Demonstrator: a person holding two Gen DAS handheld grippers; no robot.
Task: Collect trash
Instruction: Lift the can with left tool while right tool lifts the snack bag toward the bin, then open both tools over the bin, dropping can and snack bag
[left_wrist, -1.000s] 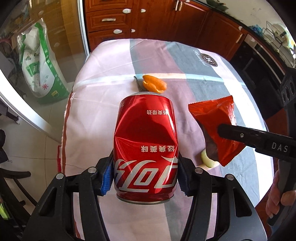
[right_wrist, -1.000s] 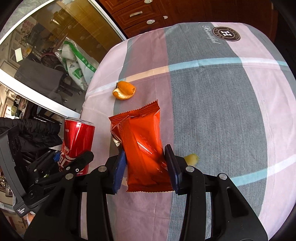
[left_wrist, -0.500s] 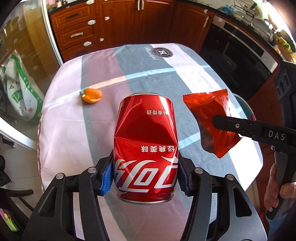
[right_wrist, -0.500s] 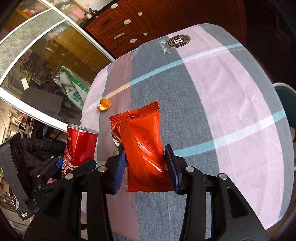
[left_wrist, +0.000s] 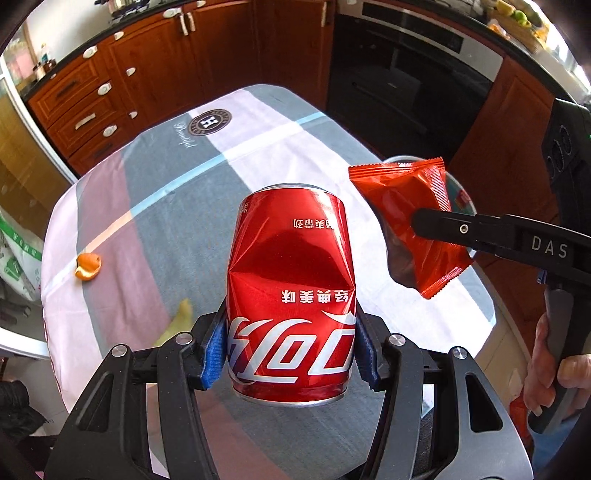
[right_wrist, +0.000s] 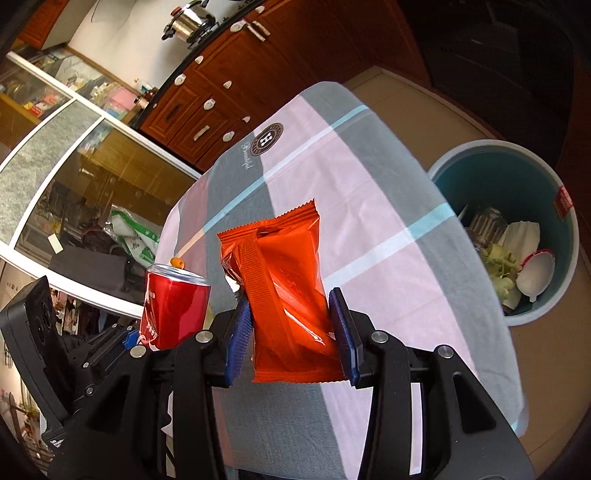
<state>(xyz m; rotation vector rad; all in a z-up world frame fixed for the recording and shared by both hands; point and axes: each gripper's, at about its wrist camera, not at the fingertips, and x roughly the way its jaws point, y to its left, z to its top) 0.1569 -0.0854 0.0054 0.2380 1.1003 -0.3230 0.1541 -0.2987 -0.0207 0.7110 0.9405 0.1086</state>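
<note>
Bright daylight in both views, strongest on the pink-and-grey striped cloth over the counter (left_wrist: 288, 147), which nearly washes out in its pale bands. Glare patches on the dented red aluminium drink can (left_wrist: 291, 291) and the glossy orange-red foil snack packet (right_wrist: 284, 295). Far dark-wood cabinets (left_wrist: 155, 70) and the black oven front (left_wrist: 406, 74) sit dim. Heavy fisheye bend w/ black vignette at corners. Focus sharp; slight blur on cloth at near left, left view.

one dented can (left_wrist: 291, 295), one orange wrapper (right_wrist: 286, 295), one peel (left_wrist: 88, 266), one bin (right_wrist: 509, 236)
</note>
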